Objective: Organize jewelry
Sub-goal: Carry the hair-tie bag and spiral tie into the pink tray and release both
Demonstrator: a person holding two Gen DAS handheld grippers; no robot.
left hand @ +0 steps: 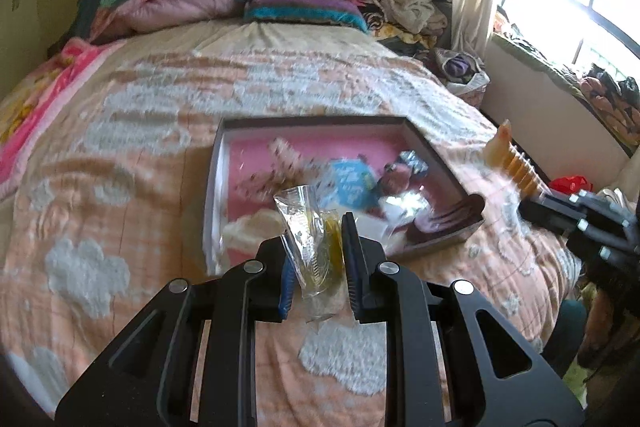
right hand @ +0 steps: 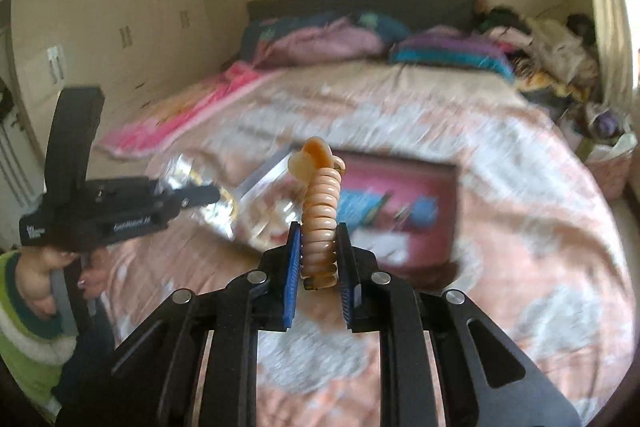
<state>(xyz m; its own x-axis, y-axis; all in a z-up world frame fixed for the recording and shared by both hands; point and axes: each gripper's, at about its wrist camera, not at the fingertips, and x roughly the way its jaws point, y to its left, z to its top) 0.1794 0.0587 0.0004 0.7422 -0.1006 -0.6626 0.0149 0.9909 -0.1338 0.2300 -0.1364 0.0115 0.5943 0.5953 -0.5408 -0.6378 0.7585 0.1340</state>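
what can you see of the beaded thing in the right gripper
The beaded bracelet is a stack of flat, glossy peach-orange discs, like plastic or resin, ending in a larger rounded charm on top. It stands nearly upright, pinched low down between the blue pads of the right gripper, raised above the bedspread and in front of the pink-lined box. Nothing else touches it.

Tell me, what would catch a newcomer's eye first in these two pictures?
Probably the peach-coloured beaded bracelet, standing up between the blue pads of the right gripper. Next, the crinkly clear plastic bag pinched in the left gripper. Behind both lies a shallow pink-lined box of small packets on the peach bedspread with white clouds.
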